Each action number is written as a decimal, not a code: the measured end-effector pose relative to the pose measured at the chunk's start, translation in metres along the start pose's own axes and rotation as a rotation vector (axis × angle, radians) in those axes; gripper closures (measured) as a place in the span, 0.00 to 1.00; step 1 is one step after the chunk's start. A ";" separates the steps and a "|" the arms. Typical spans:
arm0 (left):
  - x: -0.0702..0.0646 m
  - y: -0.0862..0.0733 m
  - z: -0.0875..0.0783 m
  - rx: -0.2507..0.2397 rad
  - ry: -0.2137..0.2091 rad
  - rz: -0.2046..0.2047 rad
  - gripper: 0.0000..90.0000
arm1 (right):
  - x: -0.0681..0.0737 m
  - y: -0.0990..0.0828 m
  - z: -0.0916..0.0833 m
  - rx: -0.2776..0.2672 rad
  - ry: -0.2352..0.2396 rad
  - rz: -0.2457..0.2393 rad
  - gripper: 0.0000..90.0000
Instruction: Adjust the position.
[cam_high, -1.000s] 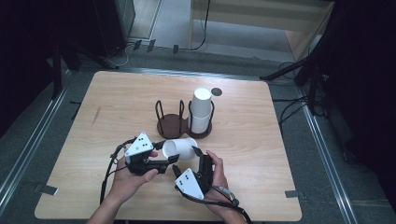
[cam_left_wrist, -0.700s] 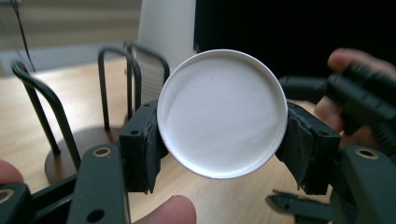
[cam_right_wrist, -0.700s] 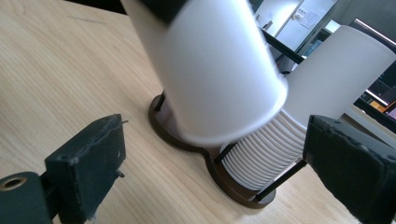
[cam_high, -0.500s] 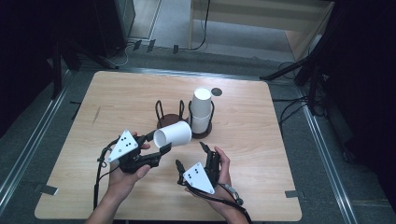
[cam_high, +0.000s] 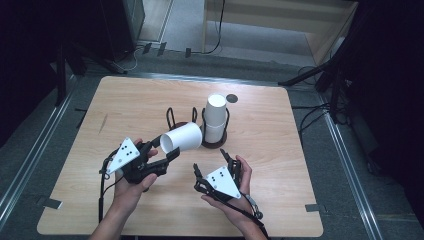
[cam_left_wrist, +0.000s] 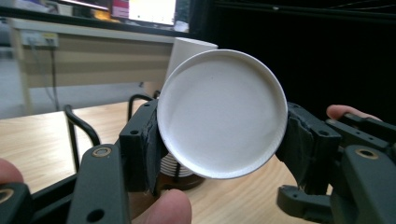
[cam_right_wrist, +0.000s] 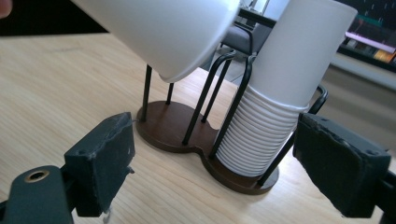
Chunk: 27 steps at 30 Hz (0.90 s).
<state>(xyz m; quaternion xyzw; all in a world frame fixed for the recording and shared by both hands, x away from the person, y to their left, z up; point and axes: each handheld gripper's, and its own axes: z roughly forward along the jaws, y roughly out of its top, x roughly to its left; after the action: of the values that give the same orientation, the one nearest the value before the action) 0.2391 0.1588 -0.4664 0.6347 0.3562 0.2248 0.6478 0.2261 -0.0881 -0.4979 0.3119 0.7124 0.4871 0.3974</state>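
Observation:
My left gripper (cam_high: 167, 152) is shut on a white paper cup (cam_high: 181, 140), held on its side above the table with its mouth toward the holder. In the left gripper view the cup's round bottom (cam_left_wrist: 222, 107) sits clamped between both pads of the left gripper (cam_left_wrist: 219, 140). A dark wire cup holder (cam_high: 175, 120) stands at mid-table; its right bay carries a stack of white cups (cam_high: 216, 117) and its left bay is bare. My right gripper (cam_high: 208, 160) is open in front of the holder. Its jaws have just been closing, with nothing between them. In the right gripper view the right gripper (cam_right_wrist: 222, 163) faces the stack (cam_right_wrist: 275, 102).
A small dark disc (cam_high: 231, 98) lies on the wooden table (cam_high: 125, 100) behind the holder. Cables and a metal rail run along the floor on both sides. The held cup (cam_right_wrist: 163, 32) hangs over the holder's base (cam_right_wrist: 173, 128) in the right gripper view.
The left hand has shifted left and tipped the cup up and away, closer to the holder. The right gripper has moved a little to the right and up.

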 end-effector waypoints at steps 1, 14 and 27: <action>0.001 0.000 0.000 -0.005 0.000 -0.004 0.41 | -0.001 0.001 0.000 0.001 0.005 0.022 0.15; 0.004 -0.005 0.002 -0.057 0.000 -0.018 0.41 | -0.011 0.013 -0.007 -0.012 0.040 0.237 0.18; -0.001 -0.011 0.010 -0.105 -0.040 -0.012 0.41 | -0.018 0.023 -0.014 -0.006 0.075 0.533 0.19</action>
<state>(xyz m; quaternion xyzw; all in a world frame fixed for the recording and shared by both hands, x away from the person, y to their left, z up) 0.2445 0.1501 -0.4772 0.6021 0.3346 0.2265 0.6887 0.2239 -0.1014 -0.4690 0.4690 0.6178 0.5879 0.2297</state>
